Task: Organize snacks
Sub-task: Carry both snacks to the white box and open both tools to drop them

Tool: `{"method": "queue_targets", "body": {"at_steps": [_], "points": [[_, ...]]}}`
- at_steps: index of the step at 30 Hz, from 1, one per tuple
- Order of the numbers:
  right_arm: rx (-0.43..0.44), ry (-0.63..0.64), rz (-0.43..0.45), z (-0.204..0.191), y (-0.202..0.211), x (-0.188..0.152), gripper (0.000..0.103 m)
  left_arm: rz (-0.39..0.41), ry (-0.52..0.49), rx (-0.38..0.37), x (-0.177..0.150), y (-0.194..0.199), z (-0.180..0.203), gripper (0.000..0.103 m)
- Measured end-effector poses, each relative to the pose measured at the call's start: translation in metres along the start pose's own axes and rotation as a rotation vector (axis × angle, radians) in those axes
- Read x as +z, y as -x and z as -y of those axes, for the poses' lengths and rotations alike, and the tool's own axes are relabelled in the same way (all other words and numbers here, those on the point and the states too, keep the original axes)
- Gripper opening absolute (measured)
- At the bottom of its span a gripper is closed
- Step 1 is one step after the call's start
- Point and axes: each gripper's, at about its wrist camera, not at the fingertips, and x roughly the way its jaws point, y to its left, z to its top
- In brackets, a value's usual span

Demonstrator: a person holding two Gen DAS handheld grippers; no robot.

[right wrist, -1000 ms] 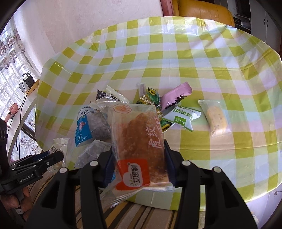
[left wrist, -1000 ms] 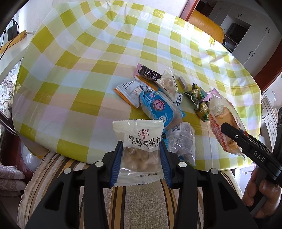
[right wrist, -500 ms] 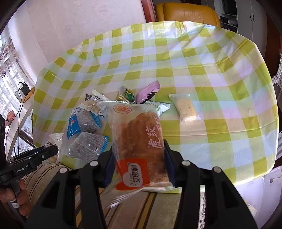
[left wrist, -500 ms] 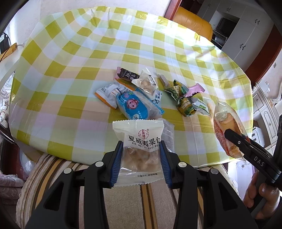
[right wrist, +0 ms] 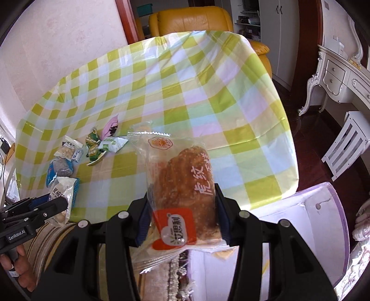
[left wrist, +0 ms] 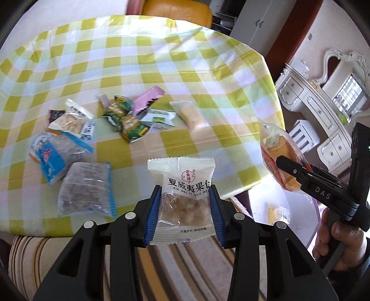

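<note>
Snacks: I've got the nut pack (left wrist: 185,199) clamped in L gripper (left wrist: 183,213) and cake pack (right wrist: 185,196) clamped lengthwise in R gripper (right wrist: 182,220), white box (right wrist: 323,220) at approx 4 o'clock of R, nearer R hand, rest on table (left wrist: 161,58).

Sunlit room, pink wall (right wrist: 69,46), orange leather armchair (right wrist: 192,20), ornate white dresser (right wrist: 342,76)

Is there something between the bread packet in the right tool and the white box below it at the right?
Nothing visible blocks it. The bread packet hangs beside the open white box, whose bare inside faces it.
</note>
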Motion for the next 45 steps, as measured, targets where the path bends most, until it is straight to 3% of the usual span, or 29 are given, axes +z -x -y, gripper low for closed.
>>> {"method": "queue_targets", "body": {"at_steps": [12, 19, 26, 37, 39, 41, 45], "points": [[-0.170, -0.129, -0.074, 0.082, -0.005, -0.042, 0.049, -0.162, -0.272, -0.181, 0.003, -0.061, 0.125, 0.040], [-0.273, -0.224, -0.127, 0.128, -0.021, -0.062, 0.049, -0.331, -0.350, -0.266, -0.012, -0.109, 0.173, 0.040], [-0.307, -0.284, -0.189, 0.151, -0.041, -0.080, 0.049, -0.419, -0.393, -0.270, -0.020, -0.139, 0.195, 0.040], [-0.310, -0.338, -0.254, 0.163, -0.059, -0.094, 0.049, -0.485, -0.386, -0.258, -0.028, -0.166, 0.199, 0.043], [-0.317, -0.337, -0.257, 0.163, -0.060, -0.094, 0.050, -0.487, -0.377, -0.255, -0.027, -0.168, 0.198, 0.052], [-0.326, -0.343, -0.251, 0.163, -0.058, -0.092, 0.063, -0.469, -0.374, -0.262, -0.025, -0.164, 0.196, 0.064], [-0.347, -0.337, -0.218, 0.159, -0.047, -0.083, 0.069, -0.409, -0.377, -0.259, -0.020, -0.151, 0.194, 0.070]]}}
